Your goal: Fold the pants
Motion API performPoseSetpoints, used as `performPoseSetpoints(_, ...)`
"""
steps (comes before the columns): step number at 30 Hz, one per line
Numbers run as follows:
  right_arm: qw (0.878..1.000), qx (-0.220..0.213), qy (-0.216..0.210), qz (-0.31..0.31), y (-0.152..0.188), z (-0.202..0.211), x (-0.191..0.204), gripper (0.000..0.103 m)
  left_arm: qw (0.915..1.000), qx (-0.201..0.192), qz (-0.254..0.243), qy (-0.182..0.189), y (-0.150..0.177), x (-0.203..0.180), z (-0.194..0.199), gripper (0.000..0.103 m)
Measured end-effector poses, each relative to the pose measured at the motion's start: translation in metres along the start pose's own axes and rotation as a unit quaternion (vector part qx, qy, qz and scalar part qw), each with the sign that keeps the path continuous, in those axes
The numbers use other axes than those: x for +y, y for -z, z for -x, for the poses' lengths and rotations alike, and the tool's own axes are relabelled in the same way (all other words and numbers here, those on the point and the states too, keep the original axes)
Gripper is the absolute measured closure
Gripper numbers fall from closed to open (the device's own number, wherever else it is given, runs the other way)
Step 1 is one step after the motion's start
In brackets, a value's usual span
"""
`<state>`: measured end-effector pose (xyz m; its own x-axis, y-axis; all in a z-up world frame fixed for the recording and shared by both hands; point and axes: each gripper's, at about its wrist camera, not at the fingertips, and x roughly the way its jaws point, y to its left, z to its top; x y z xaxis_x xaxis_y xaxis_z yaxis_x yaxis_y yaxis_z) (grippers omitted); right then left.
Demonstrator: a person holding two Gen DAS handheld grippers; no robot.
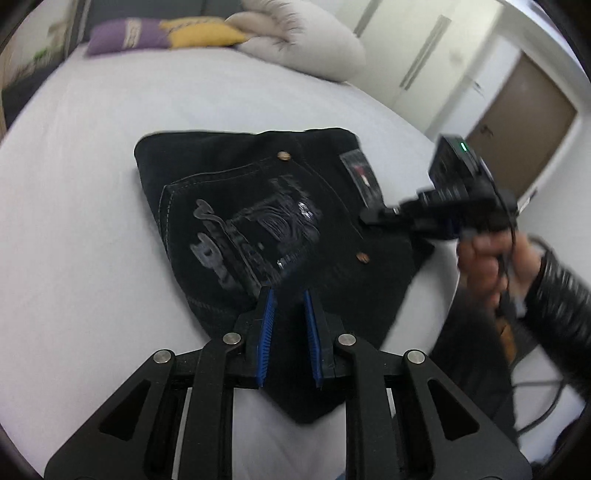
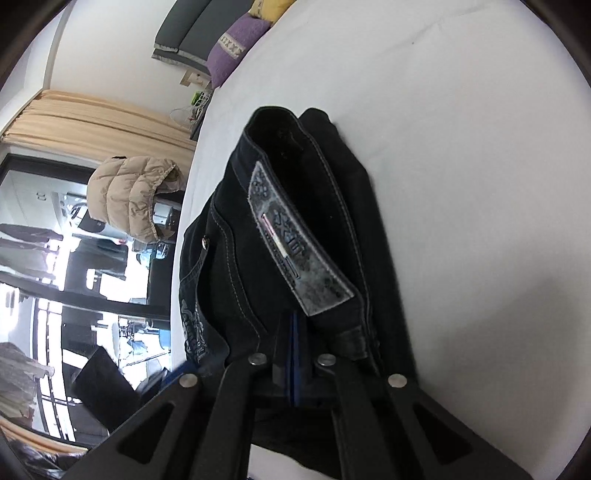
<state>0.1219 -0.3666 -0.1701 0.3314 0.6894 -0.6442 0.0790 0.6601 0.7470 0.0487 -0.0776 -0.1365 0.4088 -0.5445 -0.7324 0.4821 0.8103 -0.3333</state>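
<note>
Black jeans (image 1: 240, 206) lie folded into a short stack on the white bed (image 1: 74, 184), back pocket print facing up. At their near edge, my left gripper (image 1: 288, 291) has its blue pads closed on dark fabric. A person's hand (image 1: 480, 266) holds my right gripper (image 1: 365, 218), whose tips meet the waistband beside the grey label (image 1: 360, 173). In the right wrist view the right gripper (image 2: 293, 317) has its jaws pressed together in the jeans (image 2: 229, 258), just below the label (image 2: 295, 251), with cloth bunched around the fingers.
Purple (image 1: 129, 35), yellow (image 1: 199, 33) and white fluffy (image 1: 303, 44) pillows lie at the head of the bed. White sheet (image 2: 480, 147) stretches around the jeans. A brown door (image 1: 524, 122) and floor cables (image 1: 535, 398) are on the right. A beige puffer jacket (image 2: 133, 195) hangs beyond the bed's edge.
</note>
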Motion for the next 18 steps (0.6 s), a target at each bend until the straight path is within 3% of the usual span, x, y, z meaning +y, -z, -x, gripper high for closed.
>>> performPoseSetpoints(3,1.0,-0.016,0.015,0.006,0.011,0.011,0.009,0.103,0.9995,-0.004,-0.027,-0.013,0.011,-0.01,0.004,0.087)
performPoseSetpoints(9,0.998,-0.059,-0.027,-0.005,0.024,0.01,-0.012,0.103,0.999,-0.001,-0.044,-0.012,0.014,-0.01,-0.014,0.087)
performPoseSetpoints(13,0.997,-0.07,-0.024,0.009,0.026,0.02,-0.001,0.099,0.9999,0.001,-0.016,0.003,0.002,-0.006,-0.014,0.087)
performPoseSetpoints(15,0.996,-0.079,-0.041,0.007,0.027,0.036,0.007,0.061,0.9999,-0.009,0.01,0.007,-0.007,-0.001,0.003,0.086)
performPoseSetpoints(16,0.994,-0.094,-0.048,0.01,0.027,0.046,0.01,0.034,0.9995,-0.021,0.021,0.006,-0.01,0.003,0.012,0.086)
performPoseSetpoints(17,0.991,-0.12,-0.049,0.017,0.027,0.06,0.014,0.021,0.9982,-0.042,0.042,0.005,-0.015,0.013,0.023,0.084)
performPoseSetpoints(18,0.99,-0.135,-0.045,0.024,0.024,0.068,0.015,0.019,0.997,-0.05,0.059,0.003,-0.017,0.022,0.03,0.072)
